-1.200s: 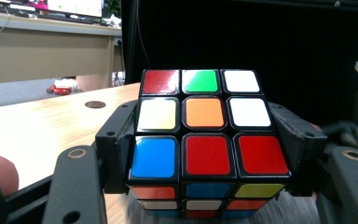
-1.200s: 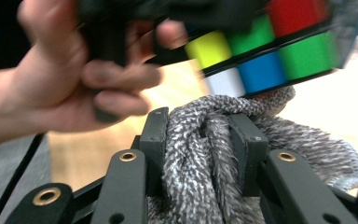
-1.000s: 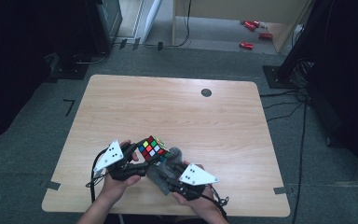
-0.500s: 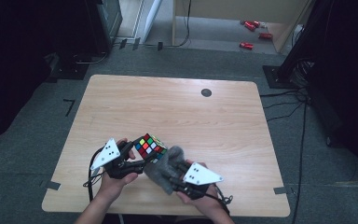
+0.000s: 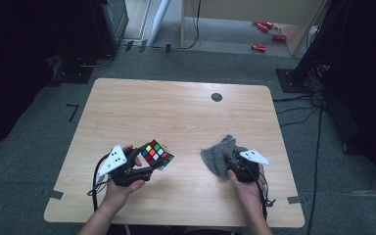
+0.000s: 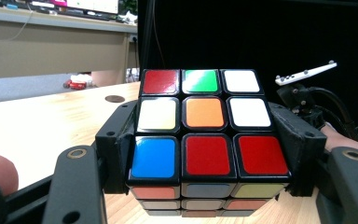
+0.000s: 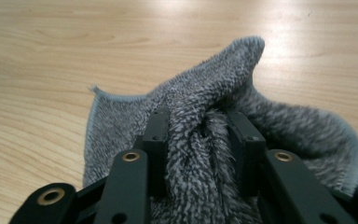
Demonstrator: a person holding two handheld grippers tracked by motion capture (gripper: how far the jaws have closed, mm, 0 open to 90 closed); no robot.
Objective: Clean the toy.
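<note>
Puzzle cube (image 6: 204, 140) (no readable branding) and grey cloth (image 7: 223, 140) both clamped.

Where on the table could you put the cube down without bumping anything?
The far half of the table is bare wood up to the small black disc. Bare too: the strip between the cube in the left gripper and the grey cloth in the right gripper. The near edge is crowded with hands.

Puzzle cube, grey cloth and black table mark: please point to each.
puzzle cube (image 6: 204, 113), left gripper view, orange middle tile.
grey cloth (image 5: 217, 155), high view, its left part.
black table mark (image 5: 217, 97), high view, its middle.
</note>
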